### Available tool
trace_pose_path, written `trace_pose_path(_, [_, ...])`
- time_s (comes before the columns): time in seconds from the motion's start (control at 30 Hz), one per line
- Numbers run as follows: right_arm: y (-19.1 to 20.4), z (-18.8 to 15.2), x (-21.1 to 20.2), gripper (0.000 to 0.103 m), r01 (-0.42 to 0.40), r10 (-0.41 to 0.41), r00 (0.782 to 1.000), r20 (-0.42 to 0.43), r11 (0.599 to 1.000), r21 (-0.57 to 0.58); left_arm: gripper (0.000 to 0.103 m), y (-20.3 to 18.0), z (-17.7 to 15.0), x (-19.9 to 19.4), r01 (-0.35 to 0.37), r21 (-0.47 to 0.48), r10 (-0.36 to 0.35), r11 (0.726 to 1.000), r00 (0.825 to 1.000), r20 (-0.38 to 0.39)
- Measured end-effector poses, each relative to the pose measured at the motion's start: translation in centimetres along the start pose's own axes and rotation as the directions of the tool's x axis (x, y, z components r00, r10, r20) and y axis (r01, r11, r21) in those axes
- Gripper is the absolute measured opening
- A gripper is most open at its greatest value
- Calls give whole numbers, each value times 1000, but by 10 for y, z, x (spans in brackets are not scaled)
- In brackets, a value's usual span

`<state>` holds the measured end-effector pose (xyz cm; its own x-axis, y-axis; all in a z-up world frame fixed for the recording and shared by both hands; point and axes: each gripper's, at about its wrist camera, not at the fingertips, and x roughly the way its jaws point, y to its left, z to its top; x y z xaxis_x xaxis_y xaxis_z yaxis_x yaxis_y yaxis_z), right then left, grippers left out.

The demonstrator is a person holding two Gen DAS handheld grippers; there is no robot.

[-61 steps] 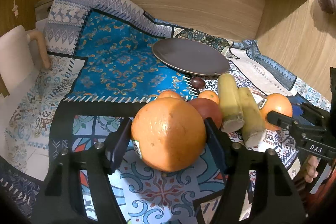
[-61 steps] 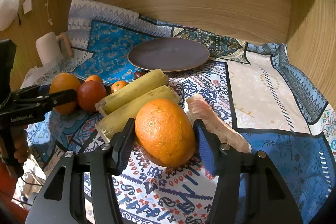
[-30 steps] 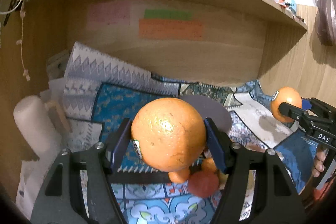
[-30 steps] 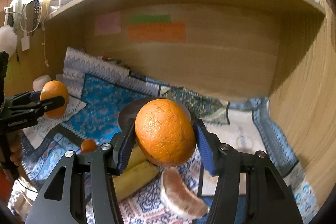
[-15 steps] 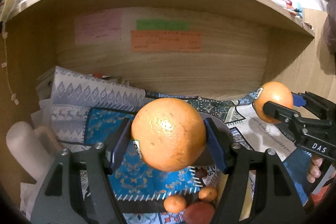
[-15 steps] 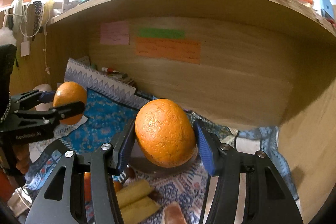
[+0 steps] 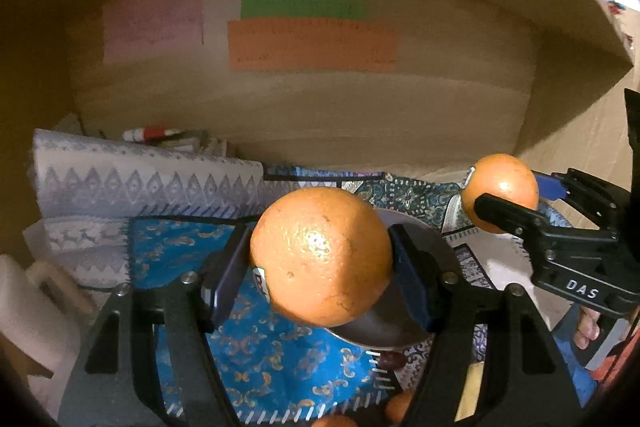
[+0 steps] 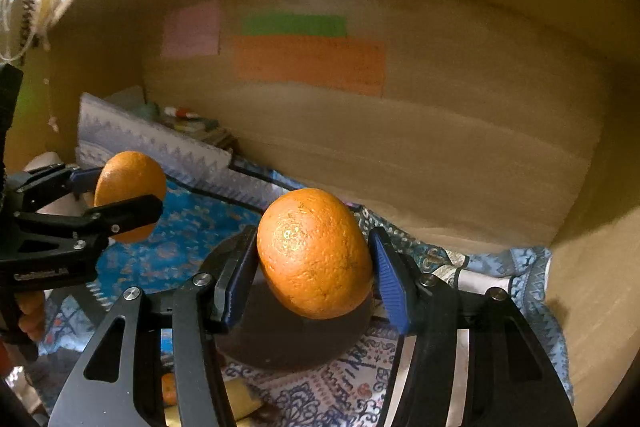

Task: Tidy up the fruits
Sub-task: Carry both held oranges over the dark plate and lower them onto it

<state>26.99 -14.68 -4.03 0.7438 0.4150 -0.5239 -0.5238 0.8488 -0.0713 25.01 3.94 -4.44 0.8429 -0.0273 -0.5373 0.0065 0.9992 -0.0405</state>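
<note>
Oranges fill both of my grips, each held up in the air above the patterned cloth. From my left wrist camera, the round orange (image 7: 322, 256) sits pinched between the two fingers of my left gripper (image 7: 320, 277), a small sticker showing at its lower left side; behind and below it lies the dark plate (image 7: 404, 327) on the blue part of the cloth (image 7: 256, 351), with a dark little fruit (image 7: 391, 360) just off the plate's near rim. At the right side of this view my right gripper (image 7: 505, 205) holds its own orange (image 7: 500, 191), well apart from mine here. From my right wrist camera, the oval orange (image 8: 314, 253) is clamped between the blue pads (image 8: 387, 285) of my right gripper (image 8: 312, 277), hanging over the dark plate (image 8: 288, 343). At the left edge my left gripper (image 8: 124, 193) grips the other orange (image 8: 130, 183) over the blue cloth (image 8: 188, 239). Coloured paper notes (image 8: 310, 61) are stuck to the wooden back wall.
</note>
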Motion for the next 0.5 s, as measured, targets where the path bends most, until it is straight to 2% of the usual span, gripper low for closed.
trace_pose_path(0.27, [-21, -2, 45, 52, 0, 1, 995, -100, 1000, 15, 68, -1, 1, 49, 10, 63, -4, 998, 995, -102])
trace_pose_path(0.5, [-37, -8, 79, 52, -16, 19, 981, -193, 1000, 17, 68, 0, -2, 90, 50, 73, -34, 996, 978, -205])
